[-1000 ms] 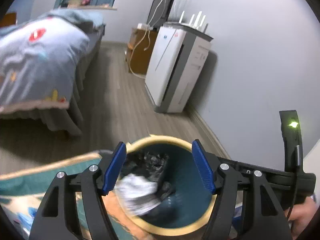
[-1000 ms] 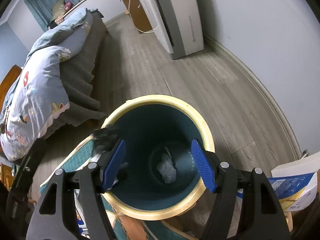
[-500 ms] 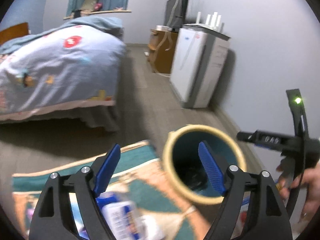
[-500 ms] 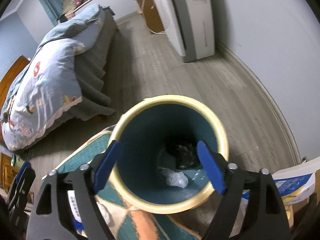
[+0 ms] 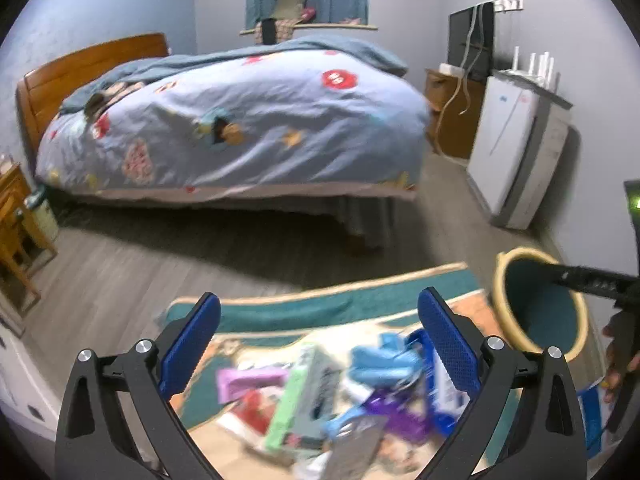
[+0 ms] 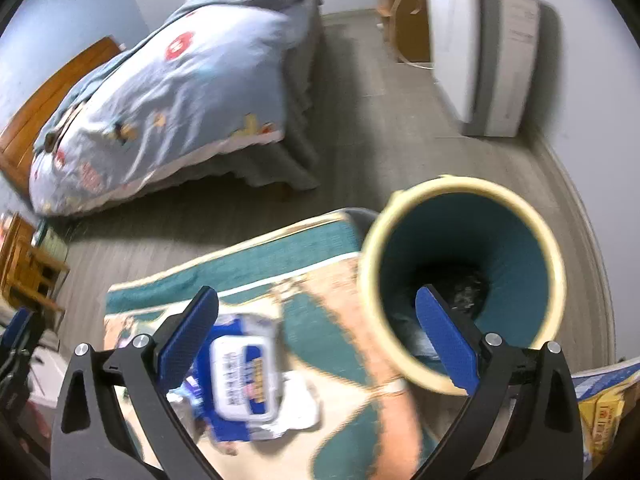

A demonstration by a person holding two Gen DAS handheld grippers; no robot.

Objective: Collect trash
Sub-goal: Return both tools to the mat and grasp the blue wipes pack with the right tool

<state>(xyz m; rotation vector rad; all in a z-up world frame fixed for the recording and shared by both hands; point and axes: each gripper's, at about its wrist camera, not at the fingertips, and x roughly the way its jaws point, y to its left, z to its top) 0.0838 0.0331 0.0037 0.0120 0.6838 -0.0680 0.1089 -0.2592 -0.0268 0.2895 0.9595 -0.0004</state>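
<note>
A teal bin with a cream rim [image 6: 460,184] stands at the rug's right end, with dark crumpled trash [image 6: 466,290] at its bottom. My right gripper [image 6: 316,304] hangs left of the bin mouth, its jaws opening with nothing between them. Below it lies a blue-and-white wipes pack [image 6: 244,380]. My left gripper [image 5: 320,312] hovers over a blurred litter pile, its jaws opening too and holding nothing. The pile includes a green box [image 5: 304,396], a pink packet [image 5: 248,380] and blue wrappers [image 5: 384,360]. The bin [image 5: 540,308] is to its right.
A teal and beige rug [image 5: 320,308] lies on grey wood flooring. Behind it is a bed with a blue quilt [image 5: 240,120]. A white appliance [image 5: 516,152] and a wooden cabinet [image 5: 452,120] line the right wall. A wooden nightstand [image 5: 12,216] stands far left, and yellow and blue packaging [image 6: 600,400] beside the bin.
Both grippers were over the bin with trash at their jaws. That trash now lies in the bin. Both have swung left toward the rug's litter, jaws spread wider.
</note>
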